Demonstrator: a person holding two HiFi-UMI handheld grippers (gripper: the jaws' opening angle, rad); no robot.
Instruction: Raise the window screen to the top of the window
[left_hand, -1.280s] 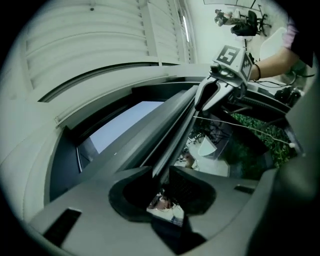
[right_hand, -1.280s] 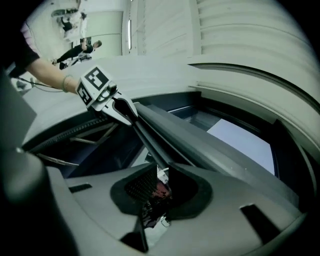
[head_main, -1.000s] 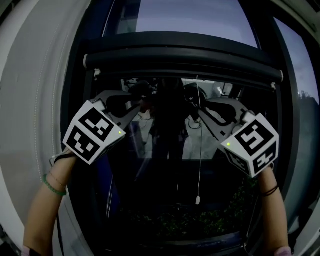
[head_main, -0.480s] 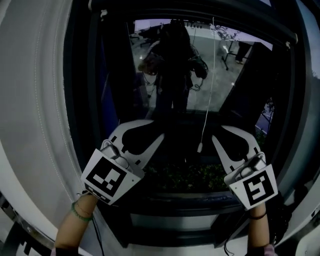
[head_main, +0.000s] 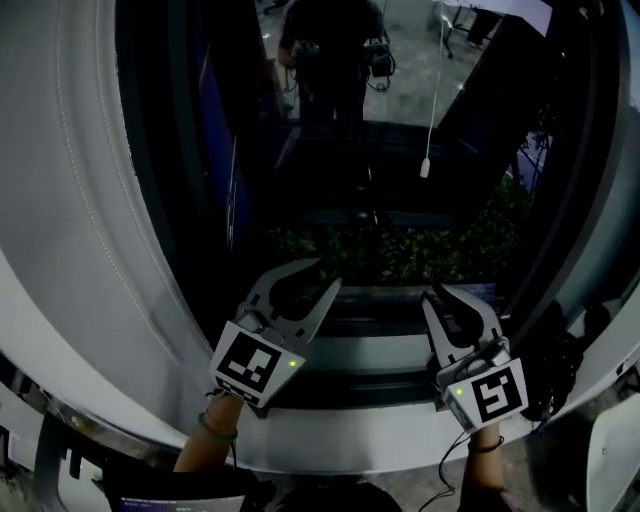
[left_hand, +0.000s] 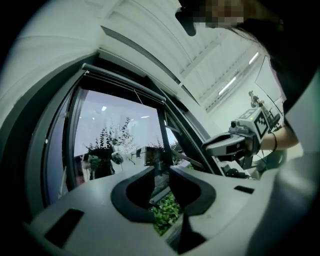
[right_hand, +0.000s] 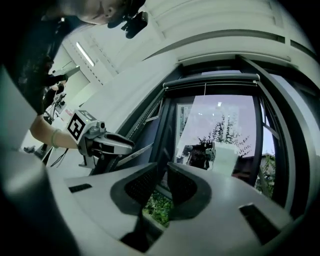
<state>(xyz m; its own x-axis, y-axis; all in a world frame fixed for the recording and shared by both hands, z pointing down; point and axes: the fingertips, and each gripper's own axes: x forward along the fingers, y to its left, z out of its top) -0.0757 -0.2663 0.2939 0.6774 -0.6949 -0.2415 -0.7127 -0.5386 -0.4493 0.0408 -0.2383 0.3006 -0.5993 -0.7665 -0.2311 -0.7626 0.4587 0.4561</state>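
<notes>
Dark window (head_main: 330, 180) above left gripper (head_main: 328, 273) and right gripper (head_main: 438, 293), fingers (left_hand: 131, 192) apart, empty.

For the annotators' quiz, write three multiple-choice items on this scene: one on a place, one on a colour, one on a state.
1. Where is the pull cord's end?
A. hanging free, higher than the plants
B. coiled on the sill
C. lying on the floor

2. What colour are the plants?
A. red
B. green
C. white

3. How is the right gripper?
A. shut on the cord
B. shut on a leaf
C. open, holding nothing

Answers:
1 A, as the head view shows it dangling above the foliage.
2 B, as the leaves look green in every view.
3 C, as its own view shows a gap between the jaws with only plants seen through it.
</notes>
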